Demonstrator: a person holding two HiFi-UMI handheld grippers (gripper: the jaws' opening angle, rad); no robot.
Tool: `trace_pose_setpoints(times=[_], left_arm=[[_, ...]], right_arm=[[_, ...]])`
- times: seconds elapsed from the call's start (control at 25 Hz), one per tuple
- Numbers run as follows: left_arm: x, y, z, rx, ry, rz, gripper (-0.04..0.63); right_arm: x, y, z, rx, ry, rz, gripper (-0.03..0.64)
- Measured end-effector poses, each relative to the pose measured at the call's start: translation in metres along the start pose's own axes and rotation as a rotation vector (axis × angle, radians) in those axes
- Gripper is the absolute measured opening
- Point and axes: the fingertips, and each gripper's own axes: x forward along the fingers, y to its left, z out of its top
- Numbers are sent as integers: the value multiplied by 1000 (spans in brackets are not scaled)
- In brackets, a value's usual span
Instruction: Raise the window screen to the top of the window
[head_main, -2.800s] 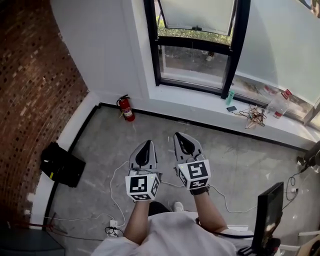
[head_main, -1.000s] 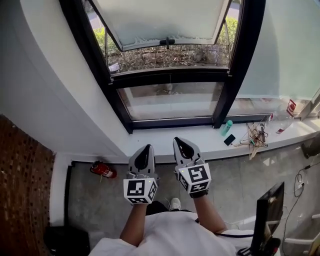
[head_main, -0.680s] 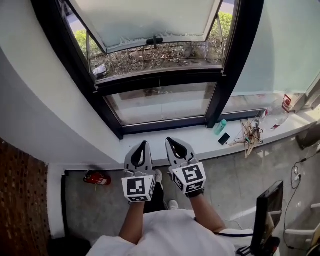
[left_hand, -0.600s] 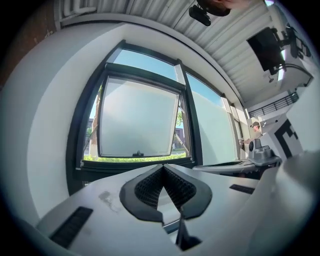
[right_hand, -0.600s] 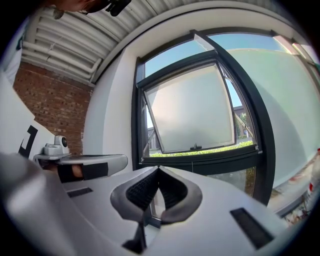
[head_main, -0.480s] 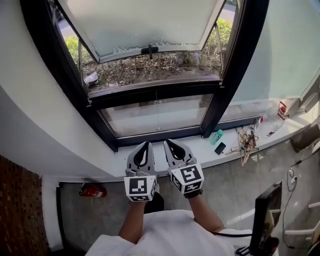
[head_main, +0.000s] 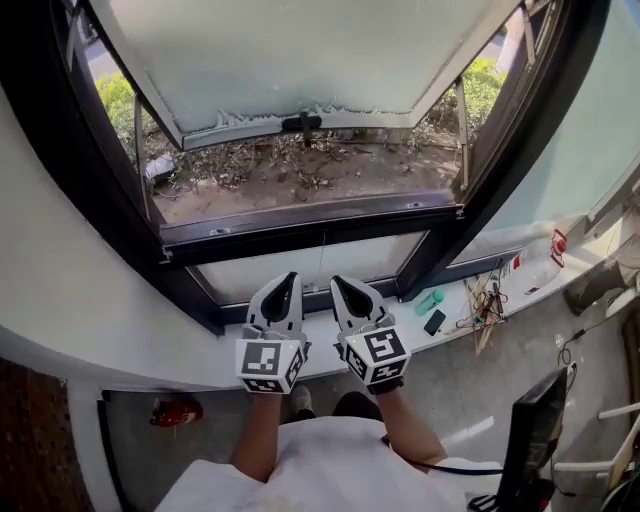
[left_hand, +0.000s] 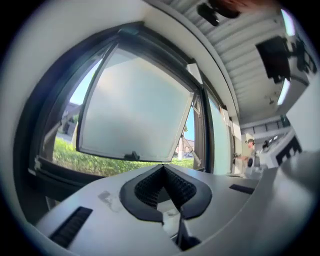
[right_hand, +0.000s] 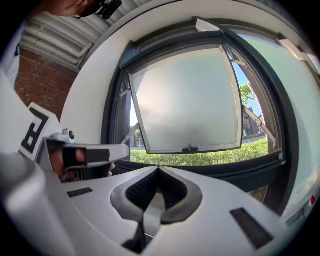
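The left hand-held gripper (head_main: 286, 282) and the right hand-held gripper (head_main: 338, 286) are pointing side by side at the window, each with its jaws pressed together on nothing. The window screen (head_main: 300, 55), a pale frosted panel with a dark handle (head_main: 302, 122) on its lower edge, is sitting in the upper part of the frame, apart from both. Only the head view is showing the sill (head_main: 406, 324) with a green bottle (head_main: 430, 301) and a phone (head_main: 435, 322). Only the gripper views are showing blue sky (right_hand: 242, 75). In the head view the screen's top is running out of frame.

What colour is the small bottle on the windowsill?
The bottle is teal; it shows best in the head view.
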Motion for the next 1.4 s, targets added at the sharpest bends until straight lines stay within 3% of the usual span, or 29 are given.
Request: trace_pose_setpoints(times=[0.04,0.12,0.32,0.44,0.56,0.64,0.8,1.08,1.4], left_arm=[[9,3,-2,-34,12,-23,0],[26,5,-9,-2,46,-44,0],[61,20,-34,194,158,-15,0],[74,33,-50,321,227,16,0],[85,41,-67,424,282,0,2],[91,43,-74,541,320,-27,3],[102,50,-87,803,395,-46,67],[117,57,-107,1166,552,-89,112],[118,59,-104,1233,545,-59,112]], right_arm=[[6,-5,-6,6,14,-6,2],[15,-17,-15,35,34,-12,2],[42,-50,-30,111,25,-27,2],[53,-69,-64,134,62,-39,2],[64,-85,-103,186,133,-22,2],[70,-91,-124,201,169,0,2],[80,-95,-161,204,227,29,16],[85,-99,-220,304,354,52,41],[92,-102,-276,347,452,70,61]])
